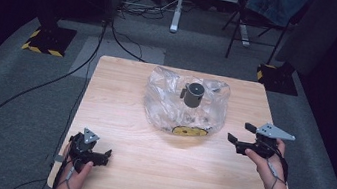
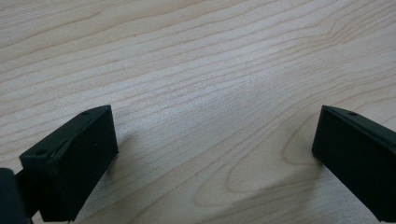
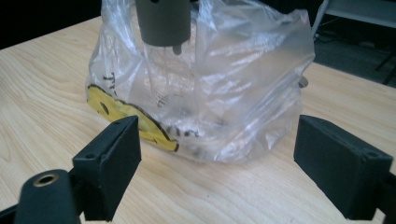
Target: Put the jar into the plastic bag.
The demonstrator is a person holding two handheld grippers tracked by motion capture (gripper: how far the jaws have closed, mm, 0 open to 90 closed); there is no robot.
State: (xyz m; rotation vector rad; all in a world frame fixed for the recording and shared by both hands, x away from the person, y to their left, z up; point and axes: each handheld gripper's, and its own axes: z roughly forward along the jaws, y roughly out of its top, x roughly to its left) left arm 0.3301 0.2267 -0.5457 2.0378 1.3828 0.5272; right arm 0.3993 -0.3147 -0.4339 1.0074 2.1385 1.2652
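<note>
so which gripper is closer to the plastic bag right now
The right. The right gripper sits just off the plastic bag's right side, jaws open toward it. The left gripper rests near the table's front left corner, well away, over bare wood.

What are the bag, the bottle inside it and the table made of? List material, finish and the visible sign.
Bag: thin clear plastic film, glossy; it crinkles and glints.
Bottle: clear body, likely plastic or glass; its grey cap looks matte plastic.
Table: pale wood or wood-look laminate, smooth; grain lines show.

text: none legible | plastic bag: dark marks beside yellow print, too blurred to read
</note>
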